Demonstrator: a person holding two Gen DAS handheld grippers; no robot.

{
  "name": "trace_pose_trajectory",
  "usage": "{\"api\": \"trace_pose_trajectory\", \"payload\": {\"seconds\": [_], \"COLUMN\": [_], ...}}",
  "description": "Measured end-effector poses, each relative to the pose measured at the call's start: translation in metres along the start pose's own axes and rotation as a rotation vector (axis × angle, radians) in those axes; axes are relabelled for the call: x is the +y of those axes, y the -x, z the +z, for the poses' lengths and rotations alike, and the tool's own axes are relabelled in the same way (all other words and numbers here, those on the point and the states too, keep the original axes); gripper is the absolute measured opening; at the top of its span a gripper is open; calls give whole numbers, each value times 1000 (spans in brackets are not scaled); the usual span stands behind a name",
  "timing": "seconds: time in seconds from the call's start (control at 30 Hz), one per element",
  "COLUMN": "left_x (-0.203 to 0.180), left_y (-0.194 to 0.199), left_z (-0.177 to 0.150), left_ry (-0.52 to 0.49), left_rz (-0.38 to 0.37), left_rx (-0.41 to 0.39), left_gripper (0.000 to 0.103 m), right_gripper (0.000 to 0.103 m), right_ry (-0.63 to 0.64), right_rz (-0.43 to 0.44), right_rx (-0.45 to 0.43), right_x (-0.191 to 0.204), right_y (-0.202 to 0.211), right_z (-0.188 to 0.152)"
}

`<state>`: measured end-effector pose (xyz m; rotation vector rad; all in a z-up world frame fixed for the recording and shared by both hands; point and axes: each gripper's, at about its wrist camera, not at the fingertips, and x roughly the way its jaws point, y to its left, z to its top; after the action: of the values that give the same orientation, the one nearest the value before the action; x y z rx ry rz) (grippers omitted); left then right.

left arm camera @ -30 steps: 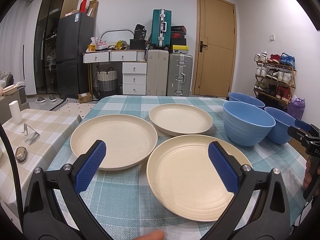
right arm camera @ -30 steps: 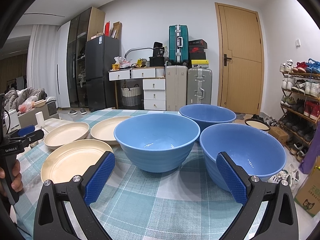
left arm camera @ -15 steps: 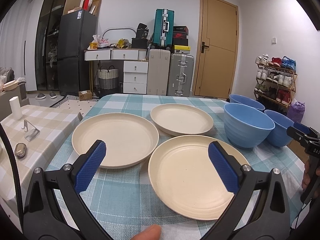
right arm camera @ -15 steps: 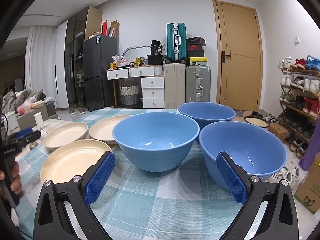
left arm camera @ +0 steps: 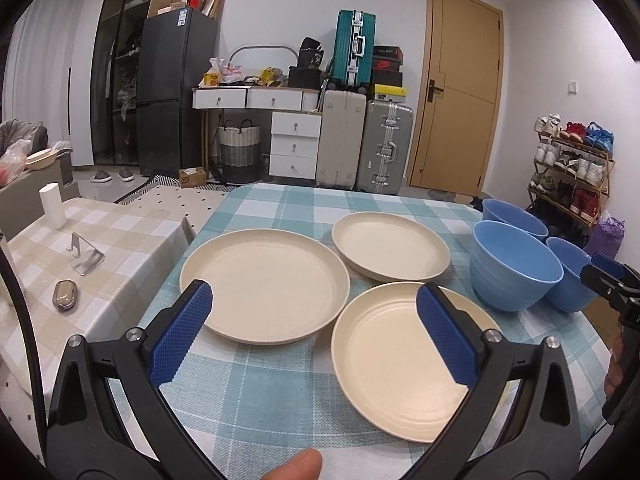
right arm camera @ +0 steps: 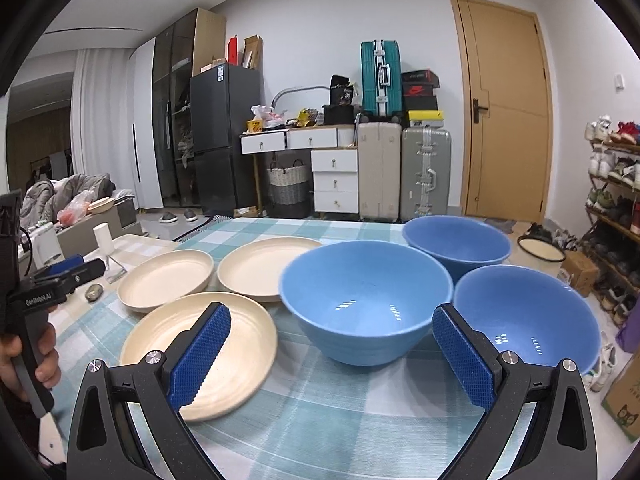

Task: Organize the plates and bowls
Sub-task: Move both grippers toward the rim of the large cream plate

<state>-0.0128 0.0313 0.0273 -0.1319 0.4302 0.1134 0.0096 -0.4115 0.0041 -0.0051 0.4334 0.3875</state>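
Three cream plates lie on the checked tablecloth: a near plate, a left plate and a far plate. Three blue bowls stand to their right: a middle bowl, a far bowl and a right bowl. My left gripper is open and empty, above the near and left plates. My right gripper is open and empty, in front of the middle bowl, with the right bowl and the near plate to either side.
A second table with a beige checked cloth stands to the left, holding a white cylinder, a metal stand and a small case. A shoe rack stands to the right. Suitcases and drawers stand behind the table.
Both grippers have shifted a little; the left view has tilted so the plates sit slightly further right and lower. The plates and bowls have not moved.
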Motion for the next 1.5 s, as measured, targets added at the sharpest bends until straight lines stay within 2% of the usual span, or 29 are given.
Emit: {"api": "trace_pose_trajectory", "payload": {"seconds": [0.17,0.3,0.53,0.83,1.17,1.5], "left_x": [6,10,14,30,48,80], "left_y": [4,4,-5,-28,-57,-94], "left_z": [11,23,43,56,63,64], "left_ry": [-3,8,0,27,78,134], "left_rz": [14,25,52,76,66,120], "left_rx": [11,28,52,86,137,196], "left_gripper": [102,102,102,102,102,102], "right_gripper": [103,103,103,103,103,103], "right_ry": [25,29,35,49,66,90], "right_rz": [1,49,78,111,154,185], "right_rx": [22,46,56,107,140,187], "right_x": [12,24,41,69,97,123], "right_y": [-11,-23,-38,-64,-97,-137], "right_z": [16,28,51,70,83,87]}}
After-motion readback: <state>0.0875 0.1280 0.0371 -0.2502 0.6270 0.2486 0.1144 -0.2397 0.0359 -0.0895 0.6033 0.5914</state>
